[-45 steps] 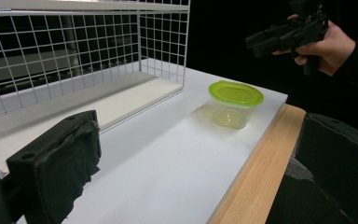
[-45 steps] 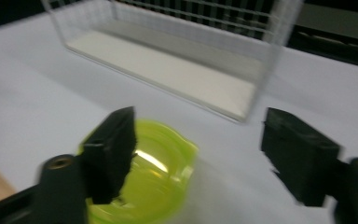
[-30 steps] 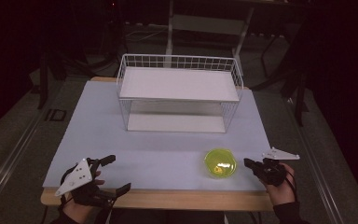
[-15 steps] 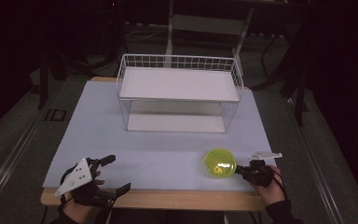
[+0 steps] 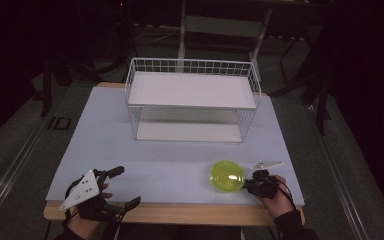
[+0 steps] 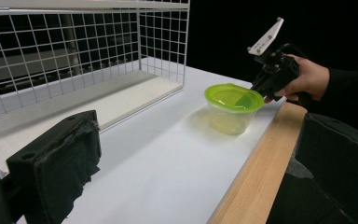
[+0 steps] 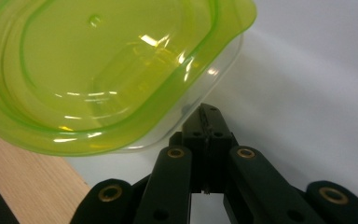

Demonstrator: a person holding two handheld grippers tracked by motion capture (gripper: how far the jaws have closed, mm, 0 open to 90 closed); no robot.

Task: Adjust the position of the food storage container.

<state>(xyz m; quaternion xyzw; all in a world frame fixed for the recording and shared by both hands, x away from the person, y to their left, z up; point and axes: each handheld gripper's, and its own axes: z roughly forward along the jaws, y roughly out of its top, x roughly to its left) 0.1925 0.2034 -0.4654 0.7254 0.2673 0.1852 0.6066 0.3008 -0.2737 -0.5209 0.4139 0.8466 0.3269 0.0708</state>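
A clear tub with a lime-green lid point(image 5: 227, 175) point(image 6: 233, 100) point(image 7: 102, 70) stands on the white table near its front right edge. My right gripper point(image 5: 250, 184) point(image 6: 260, 88) point(image 7: 208, 114) is shut, jaws pressed together with nothing between them, its tips right beside the tub's right side just under the lid's rim; whether they touch it I cannot tell. My left gripper point(image 5: 119, 187) rests open at the table's front left corner. Its two black pads point(image 6: 58, 158) stand wide apart with nothing between them.
A white wire rack point(image 5: 192, 100) point(image 6: 88, 51) with a lower shelf and a top shelf stands at the middle back of the table point(image 5: 170, 160). The wooden front edge point(image 6: 256, 163) runs close by both hands. Dark floor and stands surround the table.
My right gripper has moved left and down toward the tub, from the table's right edge to right beside the tub. The left gripper has kept still.
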